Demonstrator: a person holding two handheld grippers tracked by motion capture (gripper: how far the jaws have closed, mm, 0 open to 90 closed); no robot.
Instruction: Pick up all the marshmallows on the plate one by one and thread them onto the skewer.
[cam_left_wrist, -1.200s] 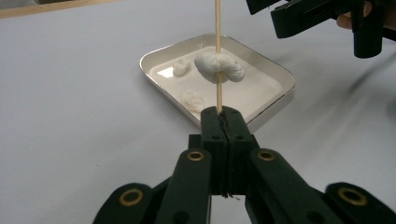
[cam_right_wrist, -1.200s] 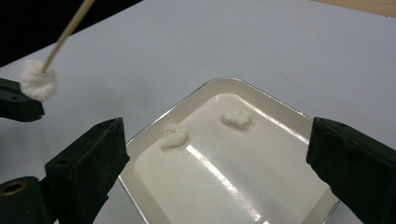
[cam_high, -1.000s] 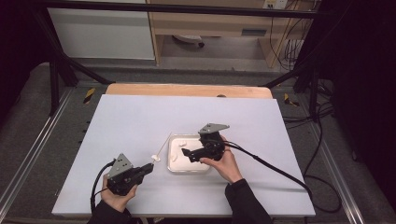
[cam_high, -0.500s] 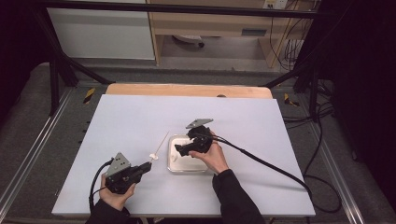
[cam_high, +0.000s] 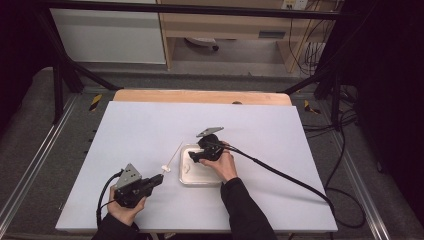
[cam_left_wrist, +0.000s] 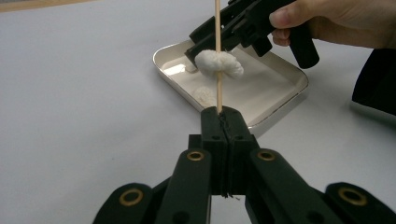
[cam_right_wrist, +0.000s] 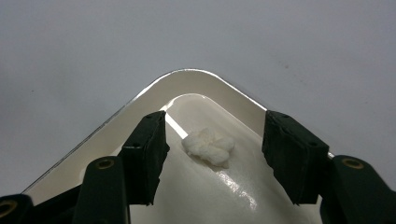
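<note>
While L tool (cam_left_wrist: 219, 122) clamps skewer (cam_left_wrist: 217, 56), R tool (cam_right_wrist: 212, 161) gapes over tray (cam_right_wrist: 140, 100) w/ cotton (cam_right_wrist: 208, 146).

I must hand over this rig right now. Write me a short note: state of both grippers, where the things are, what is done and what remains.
Left gripper: shut on the wooden skewer, held low above the table, left of the tray.
One white lump is already threaded on the skewer.
Right gripper: open, lowered into the white tray, its fingers on either side of a second white piece near the tray's corner, not yet closed on it.
Done: one piece skewered.
Left, probably: close on the piece in the tray, lift it and push it onto the skewer.
</note>
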